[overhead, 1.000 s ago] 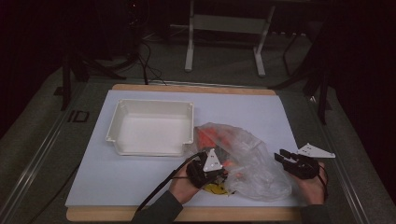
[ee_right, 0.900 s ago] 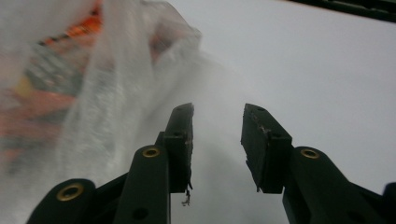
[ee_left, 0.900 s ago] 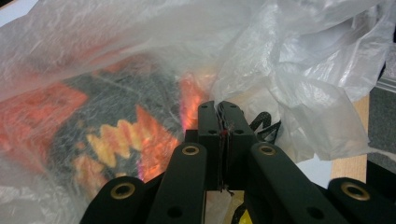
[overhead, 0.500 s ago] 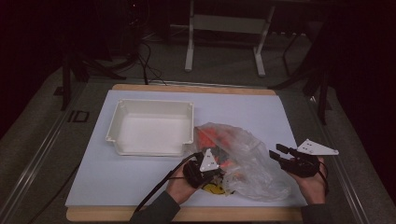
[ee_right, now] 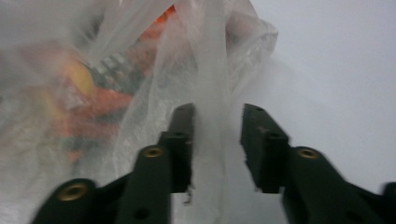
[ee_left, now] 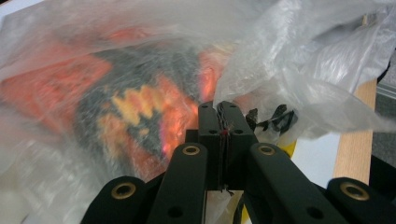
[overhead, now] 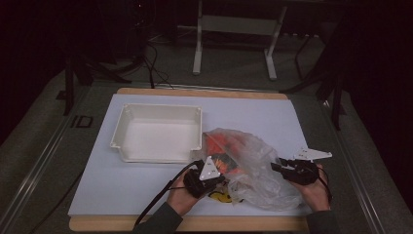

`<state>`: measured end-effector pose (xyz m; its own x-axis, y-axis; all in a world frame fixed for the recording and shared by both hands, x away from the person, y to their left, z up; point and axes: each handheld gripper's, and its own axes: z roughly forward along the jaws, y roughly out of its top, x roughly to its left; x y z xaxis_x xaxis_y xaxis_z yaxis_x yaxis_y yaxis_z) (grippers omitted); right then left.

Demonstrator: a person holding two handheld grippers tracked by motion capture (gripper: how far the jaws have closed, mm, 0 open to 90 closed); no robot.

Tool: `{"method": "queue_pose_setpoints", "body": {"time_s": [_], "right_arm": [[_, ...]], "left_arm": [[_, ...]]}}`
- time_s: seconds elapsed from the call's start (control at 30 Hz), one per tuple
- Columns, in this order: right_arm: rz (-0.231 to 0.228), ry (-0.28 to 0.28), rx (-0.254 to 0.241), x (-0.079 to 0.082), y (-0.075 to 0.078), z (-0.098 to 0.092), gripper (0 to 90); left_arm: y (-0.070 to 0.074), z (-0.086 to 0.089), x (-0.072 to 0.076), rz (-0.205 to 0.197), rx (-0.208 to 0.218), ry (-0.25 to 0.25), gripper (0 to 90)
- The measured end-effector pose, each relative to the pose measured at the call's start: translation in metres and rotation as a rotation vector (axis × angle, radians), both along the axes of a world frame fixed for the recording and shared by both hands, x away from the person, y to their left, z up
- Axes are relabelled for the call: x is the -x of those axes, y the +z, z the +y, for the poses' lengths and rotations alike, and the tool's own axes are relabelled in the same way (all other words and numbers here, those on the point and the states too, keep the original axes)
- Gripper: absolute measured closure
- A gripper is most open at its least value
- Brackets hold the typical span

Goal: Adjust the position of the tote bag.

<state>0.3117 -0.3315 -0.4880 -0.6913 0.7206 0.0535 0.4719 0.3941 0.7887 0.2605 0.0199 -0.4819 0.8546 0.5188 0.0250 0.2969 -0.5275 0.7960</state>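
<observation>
High view overhead facing forward, tool views close, sharing plastic bag

Room dark beyond the work area. Wooden table covered by a white sheet, standing on grey carpet. Behind it, a white metal stand with two legs. Black cables trail across the floor at rear left.

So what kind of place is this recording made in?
Probably a lab or studio recording bench: a table with a white mat, dark surroundings, loose floor cables, a metal stand's legs, and hand-held grippers working a plastic bag.
</observation>
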Motion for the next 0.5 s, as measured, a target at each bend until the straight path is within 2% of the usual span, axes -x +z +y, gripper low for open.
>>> {"method": "queue_pose_setpoints", "body": {"time_s": [0.17, 0.23, 0.27, 0.5], "right_arm": [[0.002, -0.021, 0.039, 0.000, -0.001, -0.004, 80.9], [-0.001, -0.029, 0.049, 0.000, -0.001, -0.005, 82.0], [-0.003, -0.035, 0.055, 0.000, -0.001, -0.006, 82.9], [-0.004, -0.098, 0.077, -0.002, -0.003, -0.014, 87.0]], "left_arm": [[-0.005, 0.022, 0.008, 0.011, 0.010, 0.036, 88.6], [-0.007, 0.026, 0.009, 0.016, 0.009, 0.042, 88.7], [-0.012, 0.039, 0.012, 0.029, 0.008, 0.065, 88.7], [-0.028, 0.067, 0.020, 0.072, -0.011, 0.116, 88.9]]}}
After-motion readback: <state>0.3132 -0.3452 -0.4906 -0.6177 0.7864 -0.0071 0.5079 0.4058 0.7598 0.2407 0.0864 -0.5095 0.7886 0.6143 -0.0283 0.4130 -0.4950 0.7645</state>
